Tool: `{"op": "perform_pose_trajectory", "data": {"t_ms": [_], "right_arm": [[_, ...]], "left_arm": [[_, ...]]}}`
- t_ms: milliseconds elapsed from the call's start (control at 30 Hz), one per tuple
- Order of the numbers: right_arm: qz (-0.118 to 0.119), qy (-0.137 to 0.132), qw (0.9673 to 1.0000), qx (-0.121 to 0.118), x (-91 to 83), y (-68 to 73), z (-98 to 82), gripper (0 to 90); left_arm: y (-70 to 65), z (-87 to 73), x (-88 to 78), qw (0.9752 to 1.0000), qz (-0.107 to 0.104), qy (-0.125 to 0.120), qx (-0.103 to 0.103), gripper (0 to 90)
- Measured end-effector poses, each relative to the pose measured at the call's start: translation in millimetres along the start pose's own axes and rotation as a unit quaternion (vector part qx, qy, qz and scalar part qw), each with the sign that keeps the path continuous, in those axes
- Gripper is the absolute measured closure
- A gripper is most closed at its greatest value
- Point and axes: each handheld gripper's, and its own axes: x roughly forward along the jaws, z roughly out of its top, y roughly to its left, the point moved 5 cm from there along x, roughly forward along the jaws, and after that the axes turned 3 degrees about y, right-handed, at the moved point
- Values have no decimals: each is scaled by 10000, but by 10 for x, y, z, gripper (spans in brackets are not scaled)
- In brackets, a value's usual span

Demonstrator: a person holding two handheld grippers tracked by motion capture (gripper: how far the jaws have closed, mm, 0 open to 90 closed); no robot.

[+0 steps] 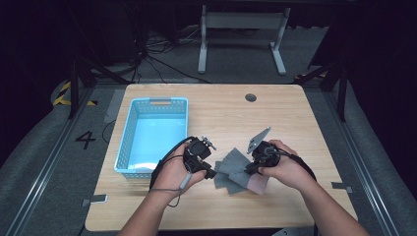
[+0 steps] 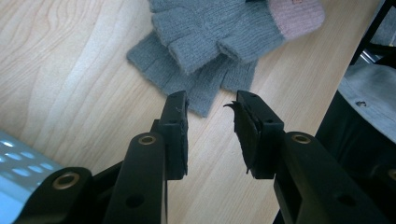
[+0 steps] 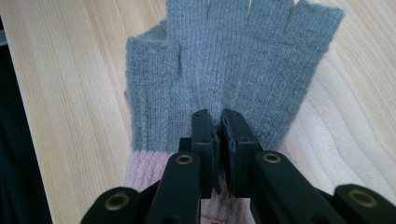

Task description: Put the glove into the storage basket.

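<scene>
Two grey fingerless knit gloves with pink cuffs lie stacked on the wooden table (image 1: 275, 118), near its front middle. The upper glove (image 3: 233, 60) lies over the lower glove (image 2: 196, 81), whose finger ends stick out beneath it. My right gripper (image 3: 214, 114) is shut on a pinch of the upper glove's fabric near its pink cuff (image 3: 144, 168). The left gripper (image 2: 210, 100) stands open just short of the lower glove's finger ends, with nothing between its fingers. From above, the left gripper (image 1: 212, 173) sits left of the gloves (image 1: 235, 169) and the right gripper (image 1: 251, 167) on top of them.
A light blue plastic basket (image 1: 129, 132) stands at the left of the table, close behind my left hand. The table's front edge runs just right of the gloves in the left gripper view. A round cable hole (image 1: 251, 97) sits at the back.
</scene>
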Motion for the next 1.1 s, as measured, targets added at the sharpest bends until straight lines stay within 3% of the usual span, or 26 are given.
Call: {"op": "perform_pose_trajectory", "data": {"t_ms": [267,467,700,833,867,1100], "right_arm": [[-10,98,10000,13,133,5,-19,824],[-48,2,10000,32,188,32,-26,716],[-102,-464,9985,286,23,65,-65,623],[-275,-767,9955,475,-114,28,-138,597],[-351,-904,9935,598,-184,4,-191,590],[-511,-1088,9887,900,-322,-74,-380,582]], "left_arm": [[7,-12,208,9996,-80,261,-11,660],[13,-11,327,9992,-114,388,11,664],[26,30,337,9995,-49,298,-10,666],[35,43,338,9997,6,251,-18,665],[38,45,341,9997,22,233,-21,665],[61,48,368,9996,64,269,-44,662]]}}
